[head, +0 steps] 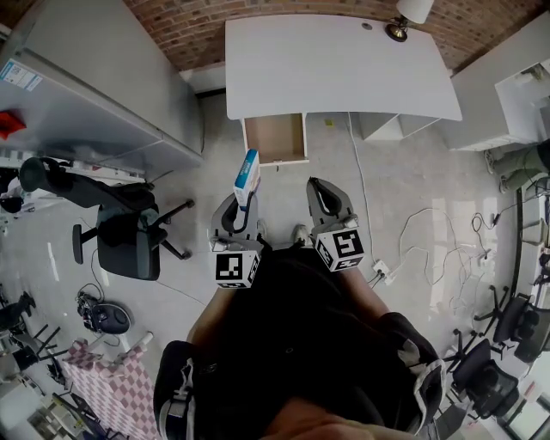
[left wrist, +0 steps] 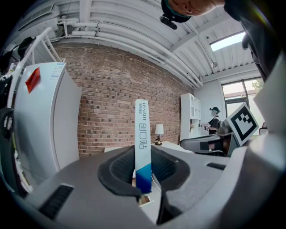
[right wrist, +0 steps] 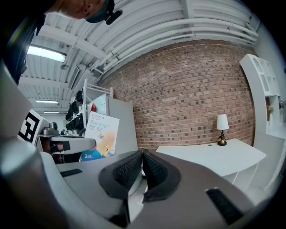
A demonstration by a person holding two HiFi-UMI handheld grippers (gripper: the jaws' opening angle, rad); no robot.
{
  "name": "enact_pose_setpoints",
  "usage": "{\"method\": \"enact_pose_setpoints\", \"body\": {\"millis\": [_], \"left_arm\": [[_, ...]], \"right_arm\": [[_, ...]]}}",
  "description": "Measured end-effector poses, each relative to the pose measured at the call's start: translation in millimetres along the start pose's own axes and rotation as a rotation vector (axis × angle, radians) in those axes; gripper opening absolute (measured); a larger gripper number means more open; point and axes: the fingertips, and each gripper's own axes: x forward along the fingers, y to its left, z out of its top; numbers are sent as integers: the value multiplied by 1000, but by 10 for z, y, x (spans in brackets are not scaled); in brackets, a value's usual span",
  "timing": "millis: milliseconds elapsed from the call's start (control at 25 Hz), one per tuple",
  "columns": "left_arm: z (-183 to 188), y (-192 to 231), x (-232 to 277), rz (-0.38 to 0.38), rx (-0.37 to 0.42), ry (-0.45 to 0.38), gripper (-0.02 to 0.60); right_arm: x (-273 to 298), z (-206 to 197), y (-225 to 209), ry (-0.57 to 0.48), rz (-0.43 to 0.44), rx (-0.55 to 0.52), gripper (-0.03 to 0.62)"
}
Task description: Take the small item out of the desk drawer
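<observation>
Near end: person's dark-clothed torso fills the bottom of the head view, with both grippers held out ahead side by side, marker cubes facing up. Left gripper (head: 241,206) (left wrist: 145,188) has its fingers (left wrist: 120,172) clamped narrow on the box (head: 247,176) (left wrist: 142,143), gripping the bottom end, box standing upright above the fingers. The box is slim card, mostly white with a blue band at the gripped end. The thin edge faces the left gripper view and carries blue lettering running up it. The right gripper view sees the broad face (right wrist: 99,136): "Bandage" in blue, a cartoon figure below, blue strip at the base. Right gripper (head: 316,184) (right wrist: 141,154) has its fingers (right wrist: 127,172) closed together, pads touching at the tips, nothing between them. The box is out of the drawer, in the air over the pale floor (head: 412,172), on the person's side of the drawer front. To the left is a black office chair (head: 129,236), with a checked cloth (head: 112,391) at lower left. White cables (head: 430,232) trail on the right. Further out, the drawer (head: 275,137) is pulled open under the desk's near edge, its wooden bottom showing. The white desk (head: 335,64) has a small lamp (head: 408,17) at its far right corner. Behind it is a brick wall (right wrist: 192,89), with a tall white cabinet (left wrist: 44,120) to the left.
</observation>
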Motion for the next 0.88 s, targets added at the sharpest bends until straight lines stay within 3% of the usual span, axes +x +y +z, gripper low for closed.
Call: {"method": "enact_pose_setpoints", "body": {"millis": [880], "left_arm": [[-89, 63, -3, -5, -3, 16, 83]], "right_arm": [[65, 9, 117, -11, 15, -9, 27]]}}
